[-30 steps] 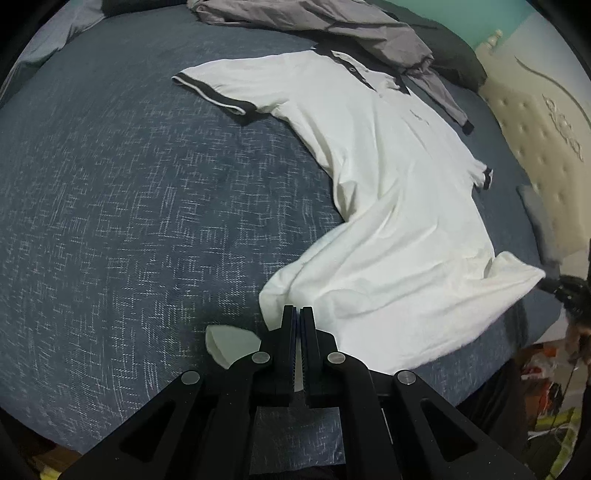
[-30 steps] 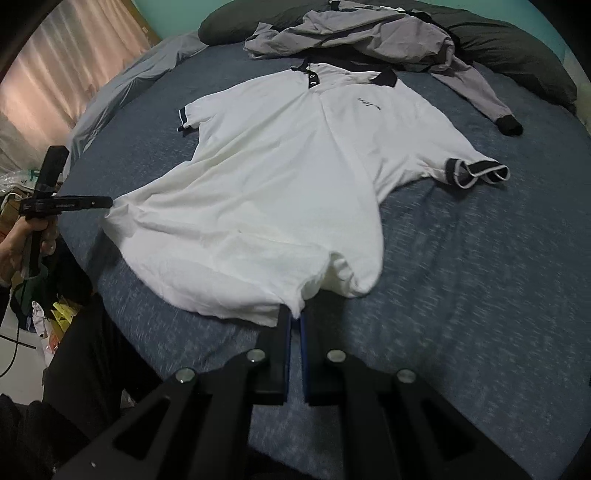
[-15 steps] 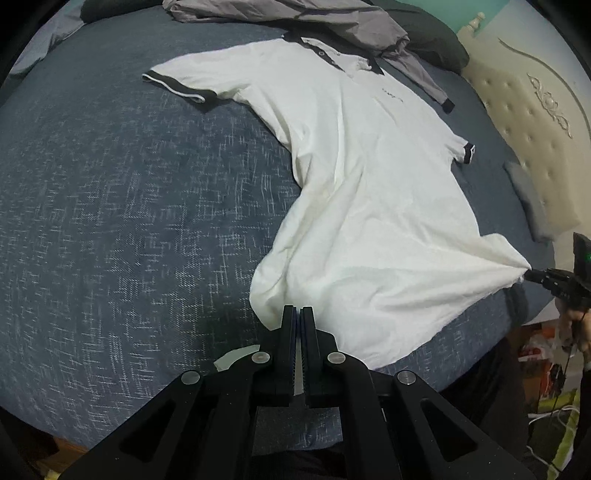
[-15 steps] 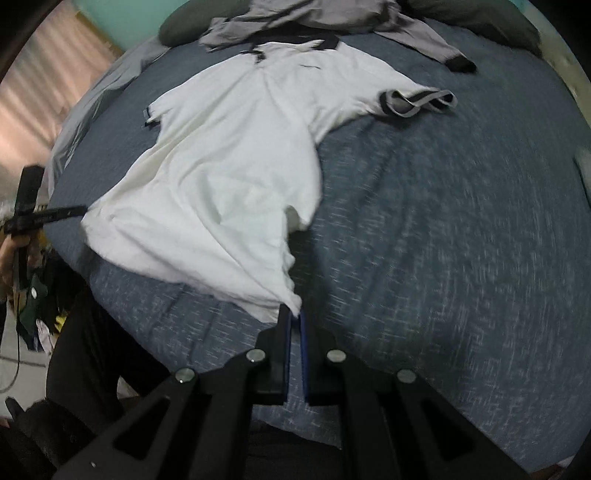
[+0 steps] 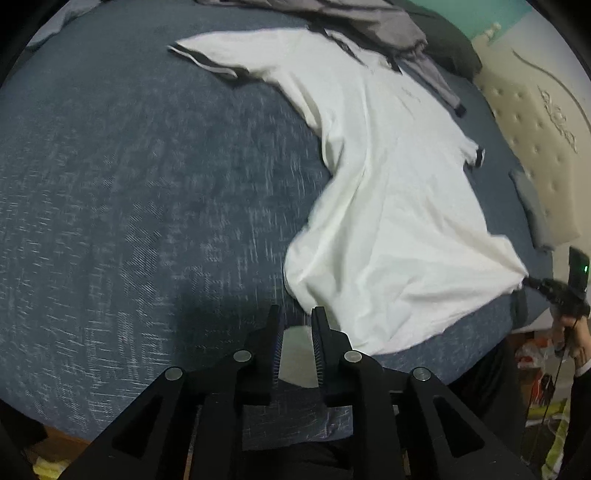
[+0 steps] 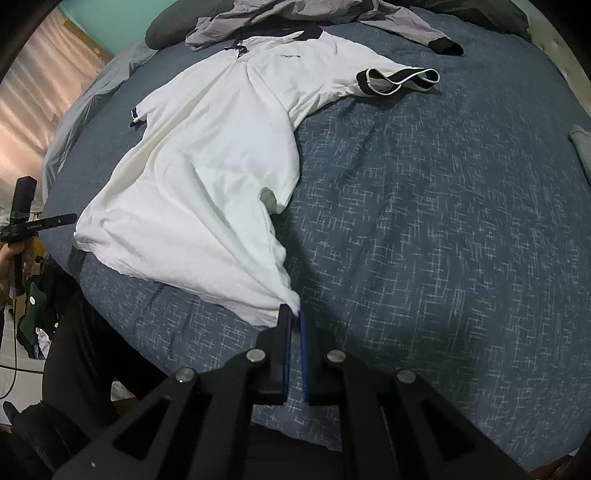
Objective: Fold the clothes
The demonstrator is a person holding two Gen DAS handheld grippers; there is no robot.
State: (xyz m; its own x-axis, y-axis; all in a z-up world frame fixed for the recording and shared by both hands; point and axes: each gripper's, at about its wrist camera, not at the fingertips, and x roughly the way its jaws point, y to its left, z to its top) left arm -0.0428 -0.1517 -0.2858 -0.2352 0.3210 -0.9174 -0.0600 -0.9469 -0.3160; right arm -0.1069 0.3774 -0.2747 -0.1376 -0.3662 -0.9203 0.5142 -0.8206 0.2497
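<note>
White polo shirt [image 6: 207,162], soft knit w/ black collar & cuff trim, lies rumpled on the blue-grey woven bedspread [image 6: 443,221]. Left gripper [image 5: 297,321] by its left hem corner, jaws opening, no cloth between. Right gripper [image 6: 293,317] clamped on the right hem corner. Grey jacket [image 6: 295,14] bunched beyond the collar.

White polo shirt [image 6: 207,155] with black collar and cuffs, blue flecked bedspread [image 6: 443,221], grey jacket [image 5: 354,14]

Matt white cloth polo shirt [image 5: 388,206] on rough-woven blue bedcover [image 5: 147,184].
</note>
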